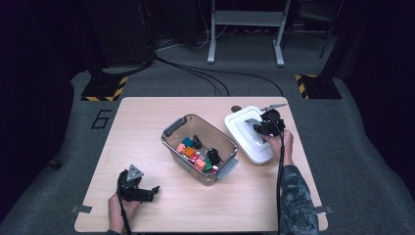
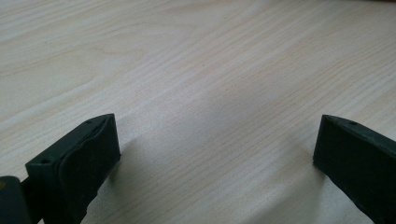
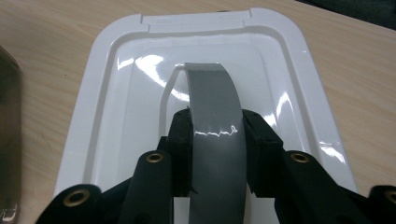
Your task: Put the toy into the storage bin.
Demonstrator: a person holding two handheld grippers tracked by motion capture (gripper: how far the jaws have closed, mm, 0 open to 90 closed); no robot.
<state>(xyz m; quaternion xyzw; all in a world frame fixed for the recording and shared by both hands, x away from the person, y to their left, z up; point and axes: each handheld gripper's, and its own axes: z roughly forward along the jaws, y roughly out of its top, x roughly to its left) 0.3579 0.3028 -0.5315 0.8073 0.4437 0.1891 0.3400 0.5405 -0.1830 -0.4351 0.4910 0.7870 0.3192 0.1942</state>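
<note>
Our right gripper (image 3: 215, 140) clamps its jaws on the white lid's (image 3: 289, 60) grey handle (image 3: 210, 98) to lift it, while our left gripper (image 2: 215, 154) rests with jaws open over bare table (image 2: 187, 56)

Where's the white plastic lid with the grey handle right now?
In the high view the white plastic lid lies on the wooden table's right side, beside the clear plastic bin; the right gripper grips its grey handle.

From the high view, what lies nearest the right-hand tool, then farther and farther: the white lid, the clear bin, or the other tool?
1. White lid: directly under the right tool, which grips its grey handle.
2. Clear bin: mid-table, just left of the lid.
3. Left tool: farthest, at the table's near left, jaws open over bare wood.
</note>
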